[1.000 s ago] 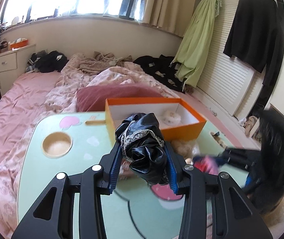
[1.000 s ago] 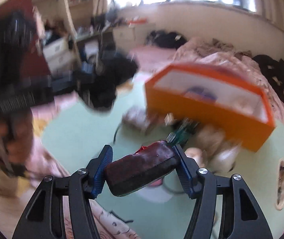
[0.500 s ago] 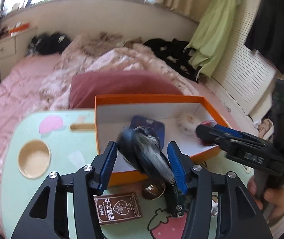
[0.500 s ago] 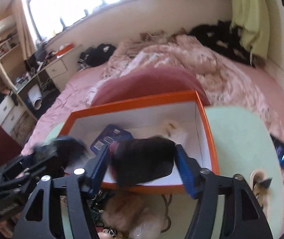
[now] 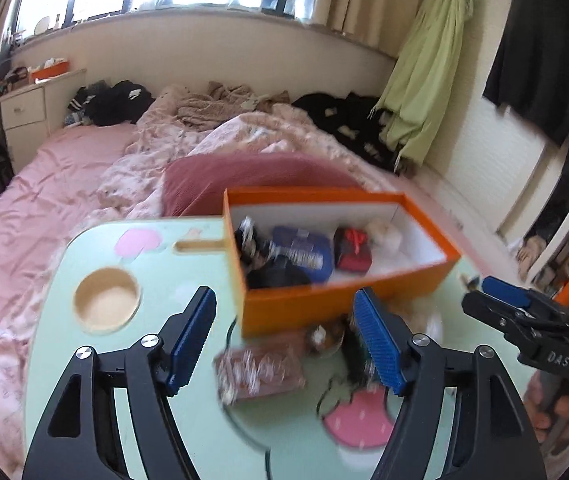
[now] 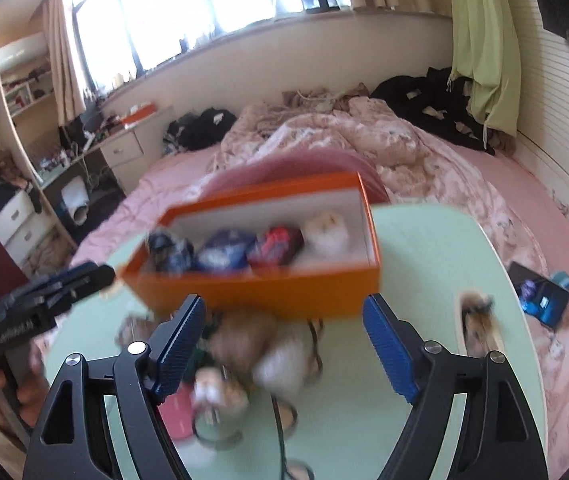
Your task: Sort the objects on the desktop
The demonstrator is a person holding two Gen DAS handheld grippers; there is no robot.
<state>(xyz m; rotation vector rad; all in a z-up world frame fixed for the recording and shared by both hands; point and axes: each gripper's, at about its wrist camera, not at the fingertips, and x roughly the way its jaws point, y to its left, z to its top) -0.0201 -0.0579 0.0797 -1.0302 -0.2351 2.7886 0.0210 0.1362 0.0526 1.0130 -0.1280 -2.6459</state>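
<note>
An orange box [image 5: 324, 308] [image 6: 268, 292] stands on the pale green table [image 5: 56, 360]. Inside it lie a black lacy cloth [image 5: 268, 268] [image 6: 168, 254], a blue pack [image 5: 304, 250] [image 6: 224, 256], a dark red pouch [image 5: 352, 250] [image 6: 276, 246] and a white fluffy thing [image 6: 326, 232]. My left gripper [image 5: 284, 340] is open and empty, in front of the box. My right gripper [image 6: 284, 344] is open and empty, also in front of it; it shows in the left wrist view [image 5: 500, 300]. Blurred small items lie before the box: a brown card pack [image 5: 260, 368] and a plush toy [image 6: 256, 340].
A round cup recess [image 5: 106, 304] sits in the table's left part. A slot holding a brush [image 6: 480, 328] is at the table's right. The table rests on a pink bed [image 5: 44, 184] with a dark pink pillow [image 5: 252, 180] behind the box. A phone [image 6: 544, 296] lies on the bed.
My left gripper let the black cloth go into the box and my right gripper let the dark red pouch go into it. Both grippers opened and drew back from the box.
</note>
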